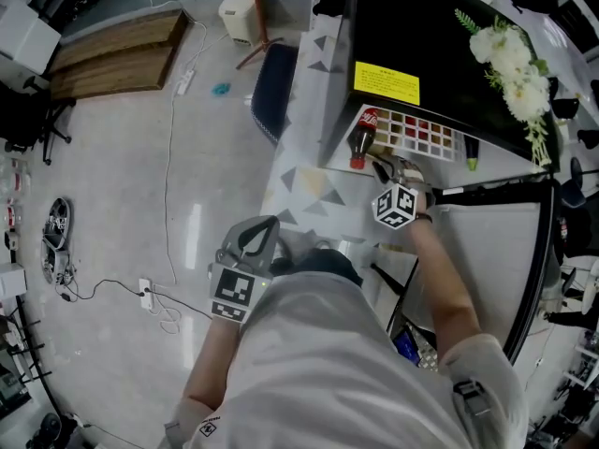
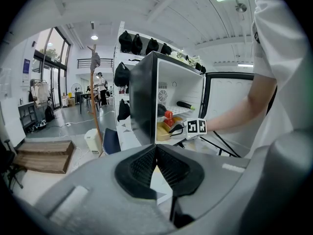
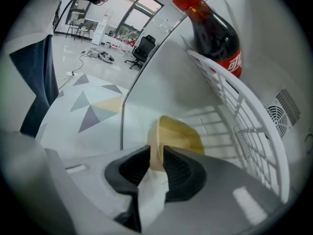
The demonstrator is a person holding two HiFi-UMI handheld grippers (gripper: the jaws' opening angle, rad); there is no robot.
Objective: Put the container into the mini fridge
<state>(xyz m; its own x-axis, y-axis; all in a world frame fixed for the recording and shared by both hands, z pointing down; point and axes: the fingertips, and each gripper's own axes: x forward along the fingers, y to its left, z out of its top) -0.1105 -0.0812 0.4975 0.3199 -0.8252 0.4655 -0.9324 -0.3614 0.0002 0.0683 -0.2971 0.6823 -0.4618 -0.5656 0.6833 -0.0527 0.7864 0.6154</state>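
The yellow container (image 3: 180, 132) is pinched at its rim by the right gripper (image 3: 156, 155), low inside the open mini fridge (image 2: 142, 102), under the wire shelf (image 3: 244, 116) bearing a cola bottle (image 3: 215, 33). The left gripper (image 2: 155, 151) is pressed together on nothing, left of the fridge.

No print reads clearly: the yellow sticker (image 1: 387, 83) on the mini fridge (image 1: 430, 26) and the red label (image 3: 234, 62) on the cola bottle (image 3: 212, 33) are illegible.

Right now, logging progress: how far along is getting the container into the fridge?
Done: the door stands open and the yellow container is inside the mini fridge, under the wire shelf. In hand: the right gripper is shut on its rim. Left: release, withdraw.
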